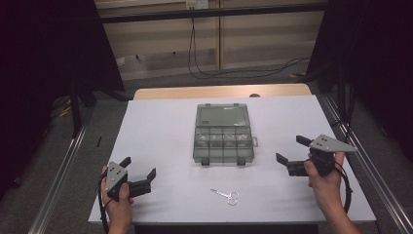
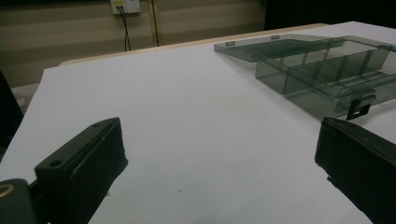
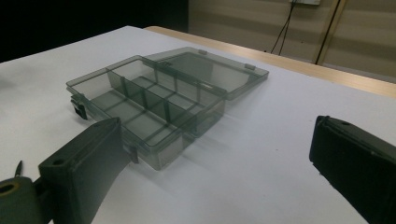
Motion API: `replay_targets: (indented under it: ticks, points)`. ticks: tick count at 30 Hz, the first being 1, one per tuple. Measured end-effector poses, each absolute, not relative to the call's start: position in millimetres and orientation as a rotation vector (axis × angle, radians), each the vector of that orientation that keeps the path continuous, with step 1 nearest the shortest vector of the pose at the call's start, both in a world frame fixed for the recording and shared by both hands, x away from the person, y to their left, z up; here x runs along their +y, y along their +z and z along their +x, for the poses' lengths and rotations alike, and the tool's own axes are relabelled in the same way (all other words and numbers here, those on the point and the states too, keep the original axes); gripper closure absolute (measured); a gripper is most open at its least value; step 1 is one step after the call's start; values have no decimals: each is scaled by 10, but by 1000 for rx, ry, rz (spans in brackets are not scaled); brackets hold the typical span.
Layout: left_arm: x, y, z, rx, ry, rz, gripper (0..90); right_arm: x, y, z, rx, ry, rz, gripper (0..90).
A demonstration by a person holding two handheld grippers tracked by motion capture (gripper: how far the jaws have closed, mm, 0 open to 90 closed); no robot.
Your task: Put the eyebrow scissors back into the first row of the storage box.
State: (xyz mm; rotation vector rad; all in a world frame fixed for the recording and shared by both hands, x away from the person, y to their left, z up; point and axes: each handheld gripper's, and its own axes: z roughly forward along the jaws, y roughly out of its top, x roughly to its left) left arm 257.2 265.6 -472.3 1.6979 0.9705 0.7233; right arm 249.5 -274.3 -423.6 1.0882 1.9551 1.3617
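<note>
Nearest the person, the left gripper point(image 1: 139, 175) and the right gripper point(image 1: 290, 155) both hover released over the white table point(image 1: 156, 126), each with its 2 jaws spread wide and nothing between them, well apart from each other. Between them, near the front edge, lie small scissors point(image 1: 226, 195), too small to show whether the blades are parted. Farther back at the middle sits the smoky compartment box point(image 1: 223, 144) with its lid point(image 1: 222, 116) folded back flat; its contents are blurred in the high view, its right end is cut off in the left gripper view, and the right gripper's jaw hides its near corner.

Smoky grey see-through box point(image 1: 223, 139), silver scissors point(image 1: 225, 195), white table cover point(image 1: 160, 126), black jaws, perhaps dark grey.
</note>
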Motion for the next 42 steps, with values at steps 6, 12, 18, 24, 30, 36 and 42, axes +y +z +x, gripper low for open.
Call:
replay_targets:
  ticks: [6,12,18,24,30,36,42]
  points:
    - [2655,-4723,2574,961,722,1702,15,-2526,-4209,2580,2036,1357,1052,13]
    - [2651,-4722,2572,958,726,1705,16,-2347,-4183,2642,2096,1343,1011,0]
    - [2650,-4723,2574,952,728,1709,16,-2223,-4161,2693,2144,1343,977,0]
    - [2646,-4722,2570,955,728,1713,17,-2078,-4139,2738,2205,1320,947,0]
    - [2645,-4722,2568,956,728,1711,18,-1931,-4131,2785,2285,1298,917,0]
    - [2645,-4721,2568,956,728,1711,18,-1765,-4133,2820,2374,1252,873,1]
    - [2646,-4723,2571,948,720,1710,18,-1615,-4152,2849,2437,1225,837,9]
